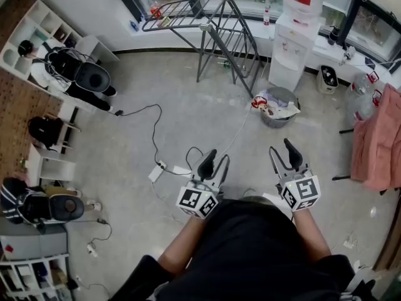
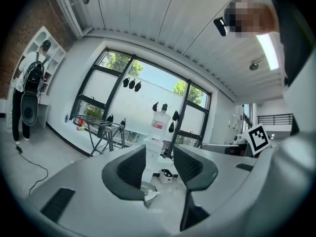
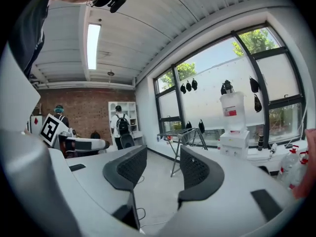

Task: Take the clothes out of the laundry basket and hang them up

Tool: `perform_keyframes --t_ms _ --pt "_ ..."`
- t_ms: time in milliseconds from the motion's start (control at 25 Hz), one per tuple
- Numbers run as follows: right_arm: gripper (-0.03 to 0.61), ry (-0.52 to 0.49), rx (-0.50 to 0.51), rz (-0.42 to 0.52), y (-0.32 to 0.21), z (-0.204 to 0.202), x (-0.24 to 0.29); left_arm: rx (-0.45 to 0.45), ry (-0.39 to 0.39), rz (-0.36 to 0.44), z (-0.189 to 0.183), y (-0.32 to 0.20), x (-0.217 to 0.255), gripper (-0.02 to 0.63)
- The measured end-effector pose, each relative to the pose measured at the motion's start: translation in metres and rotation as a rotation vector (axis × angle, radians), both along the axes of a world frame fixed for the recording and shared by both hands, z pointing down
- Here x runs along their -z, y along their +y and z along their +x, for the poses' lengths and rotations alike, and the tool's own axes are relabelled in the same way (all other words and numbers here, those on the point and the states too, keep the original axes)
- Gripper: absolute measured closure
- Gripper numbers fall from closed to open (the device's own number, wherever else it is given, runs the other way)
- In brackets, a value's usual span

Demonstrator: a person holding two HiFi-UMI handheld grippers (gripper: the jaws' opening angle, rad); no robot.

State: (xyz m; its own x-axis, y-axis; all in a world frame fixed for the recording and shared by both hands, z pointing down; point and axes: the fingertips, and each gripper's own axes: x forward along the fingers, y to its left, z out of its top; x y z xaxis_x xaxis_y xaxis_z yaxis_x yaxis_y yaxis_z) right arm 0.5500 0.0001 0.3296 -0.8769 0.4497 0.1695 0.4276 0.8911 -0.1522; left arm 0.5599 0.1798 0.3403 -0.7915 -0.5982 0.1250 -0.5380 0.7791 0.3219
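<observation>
**Left hand-held gripper (image 1: 218,157) and right hand-held gripper (image 1: 282,149) both open, empty**

Far across the floor (image 1: 156,86) stands the drying rack (image 1: 188,6). Nearer and to its right sits the grey laundry basket (image 1: 283,91), well beyond both hand-held grippers, with clothes (image 1: 276,110) heaped inside.

We stand in a shared work studio or lab, not a home. The grey floor (image 1: 156,86) is bare, with loose cables (image 1: 153,130) trailing across it. There is a brick wall (image 3: 74,107), white cube shelves (image 1: 34,27), tall black-framed windows (image 3: 217,88) and a strip light (image 3: 92,38) on a panelled ceiling. A water dispenser (image 1: 293,39) stands near a metal drying rack (image 1: 207,17), and a person with a backpack (image 3: 118,126) stands by the shelves.
</observation>
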Motion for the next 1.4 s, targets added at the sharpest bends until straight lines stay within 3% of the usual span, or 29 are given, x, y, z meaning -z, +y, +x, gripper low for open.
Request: perform_keyframes --t_ms 160,480,720,1000,1160,1400 --pt "0.393 0.026 -0.033 0.013 -0.02 -0.002 -0.009 0.005 0.016 -0.014 0.001 0.006 -0.008 0.432" --pt "0.393 0.07 -0.111 -0.001 -0.063 -0.014 -0.022 -0.036 0.067 -0.032 -0.009 -0.008 -0.019 0.431" --pt "0.393 0.134 -0.132 -0.023 -0.059 -0.019 -0.054 -0.064 0.115 -0.047 -0.027 -0.002 -0.044 0.431" --pt "0.393 0.211 -0.121 -0.001 -0.042 -0.081 -0.085 -0.115 0.18 -0.007 -0.119 -0.015 -0.081 0.431" --pt "0.391 0.235 -0.122 0.027 -0.038 -0.145 -0.089 -0.129 0.243 0.031 -0.186 -0.019 -0.101 0.431" --pt "0.39 0.29 -0.144 0.06 -0.039 -0.258 -0.09 -0.277 0.28 -0.023 -0.292 -0.024 -0.121 0.43"
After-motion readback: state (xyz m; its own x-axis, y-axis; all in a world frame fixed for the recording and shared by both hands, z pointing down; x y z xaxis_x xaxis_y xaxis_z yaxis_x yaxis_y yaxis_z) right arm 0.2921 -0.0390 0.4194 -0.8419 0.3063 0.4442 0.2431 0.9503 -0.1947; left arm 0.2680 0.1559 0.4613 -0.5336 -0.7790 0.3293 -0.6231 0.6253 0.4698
